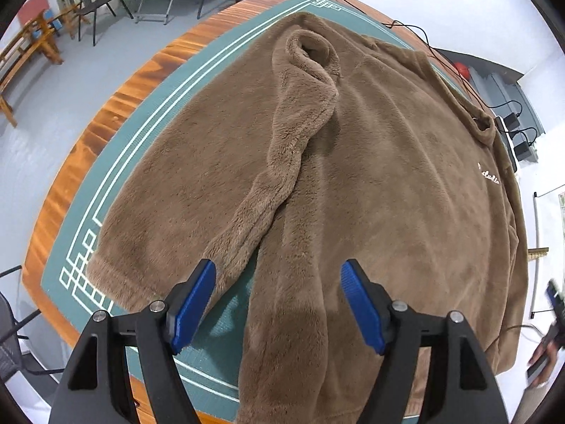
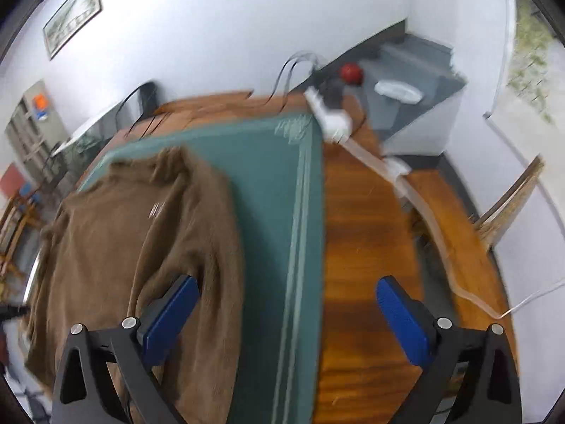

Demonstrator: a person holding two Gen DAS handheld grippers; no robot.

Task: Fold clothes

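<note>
Along the bottom of your left wrist view, the brown fleece sweater runs out of frame, so its lower edge is cut off, and a small white script near its right side is too small to read. Your left gripper hangs over it with the jaws apart and nothing pinched; one sleeve lies folded across the body toward the left finger. At the far right edge a hand holding a dark device is only partly visible.

Your right wrist view is smeared by blur, so the fleece's texture and the lettering cannot be made out. Your right gripper has its jaws spread wide and empty; the left finger sits over the sweater's edge, the right one over bare wood.

The sweater lies spread on a green mat with pale border lines, which covers part of a wooden table. Black cables trail along the table's far side, near a white power strip. Beyond are grey floor, white walls, dark chairs, a framed picture and a red ball.
</note>
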